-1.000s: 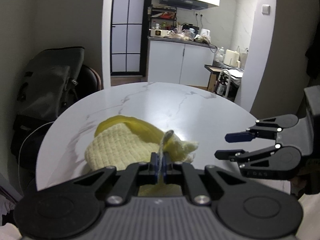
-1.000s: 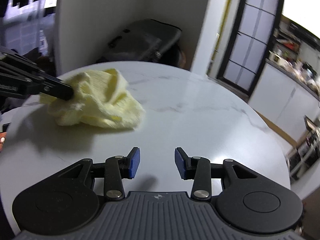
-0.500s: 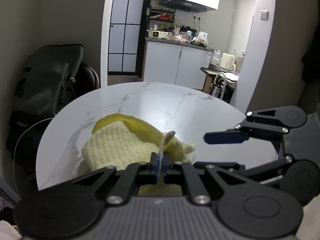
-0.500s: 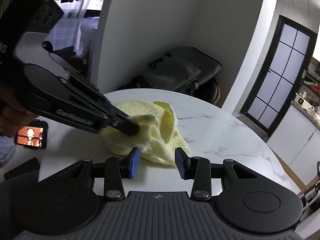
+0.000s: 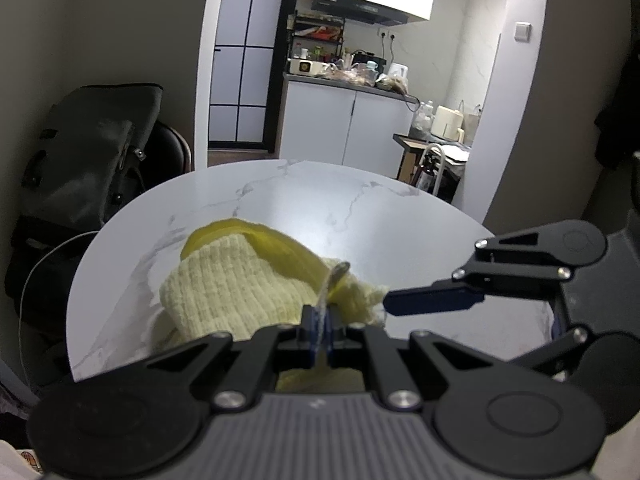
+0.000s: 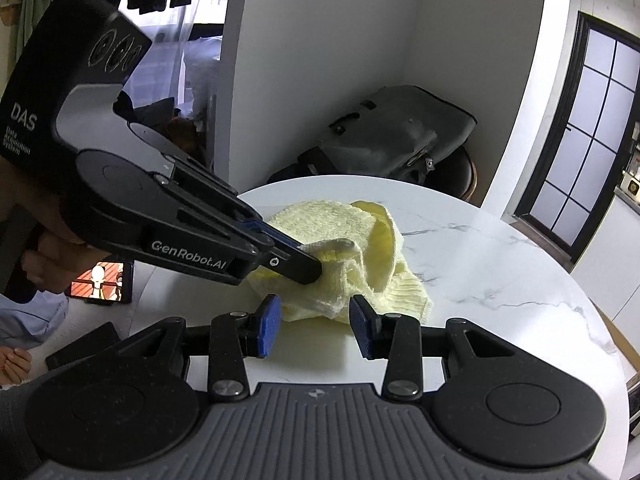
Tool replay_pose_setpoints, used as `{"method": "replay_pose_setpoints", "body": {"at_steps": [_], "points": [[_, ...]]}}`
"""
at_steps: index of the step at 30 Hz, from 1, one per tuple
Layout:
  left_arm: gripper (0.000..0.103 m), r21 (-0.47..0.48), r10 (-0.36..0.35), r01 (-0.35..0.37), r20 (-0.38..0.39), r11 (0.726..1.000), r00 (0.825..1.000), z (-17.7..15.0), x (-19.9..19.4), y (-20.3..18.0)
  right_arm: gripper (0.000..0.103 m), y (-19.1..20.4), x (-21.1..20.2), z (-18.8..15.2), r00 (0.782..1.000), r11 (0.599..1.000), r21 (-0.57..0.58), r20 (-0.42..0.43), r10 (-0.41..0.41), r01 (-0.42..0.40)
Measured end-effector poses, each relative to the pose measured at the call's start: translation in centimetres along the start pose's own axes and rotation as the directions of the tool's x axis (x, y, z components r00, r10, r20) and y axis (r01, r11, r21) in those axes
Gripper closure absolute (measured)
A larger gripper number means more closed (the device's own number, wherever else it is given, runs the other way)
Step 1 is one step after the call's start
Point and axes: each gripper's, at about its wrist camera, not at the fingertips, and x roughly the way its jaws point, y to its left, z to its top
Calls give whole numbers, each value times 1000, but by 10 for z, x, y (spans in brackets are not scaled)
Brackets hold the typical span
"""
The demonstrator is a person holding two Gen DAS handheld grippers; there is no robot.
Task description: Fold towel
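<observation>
Two grippers work one crumpled yellow towel [image 6: 352, 256], which lies bunched on the round marble table [image 6: 500, 280] toward its 9 o'clock side in the right wrist view. The left gripper [image 5: 320, 322] has its jaws clamped together on a thin edge of the cloth, while the right gripper [image 6: 312, 322] stands with jaws apart, nothing pinched, the heap's near hem just past its blue pads [image 6: 267, 322]. To do this step well, I judge the right one should find a free corner at the heap's 5 o'clock rim rather than bite a thick bunch, close on a single layer, then draw away from the left so the cloth spreads flat before any fold. Compared with a second ago, the right gripper has swung round from facing bare tabletop to facing the towel, and in the left wrist view its dark finger [image 5: 432, 304] now reaches in from 3 o'clock, nearly touching the cloth
</observation>
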Motion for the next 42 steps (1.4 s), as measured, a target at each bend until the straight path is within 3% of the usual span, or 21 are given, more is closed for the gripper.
{"method": "replay_pose_setpoints", "body": {"at_steps": [10,13,23,25,27,28,42], "points": [[98,6,-25,25,1,1000,1000,-4,-2,5,63,-7,11,-3,999,995,91,1,39,-39],[98,5,-25,25,-5,1000,1000,-6,-2,8,71,-9,13,-3,999,992,113,0,52,-51],[98,28,-51,51,-13,998,999,-9,-2,9,72,-9,21,-7,996,987,139,-14,84,-81],[98,33,-52,53,-14,998,999,-10,-2,9,80,-11,22,-8,995,984,151,-9,95,-92],[98,32,-53,53,-15,998,999,-11,-3,10,96,-12,23,-10,995,982,161,-7,100,-97],[98,30,-55,55,-15,998,998,-11,-3,11,98,-13,24,-10,995,981,168,-3,96,-94],[97,3,-55,55,0,998,998,-9,-6,20,100,-18,27,-12,997,978,194,-14,73,-69]]}}
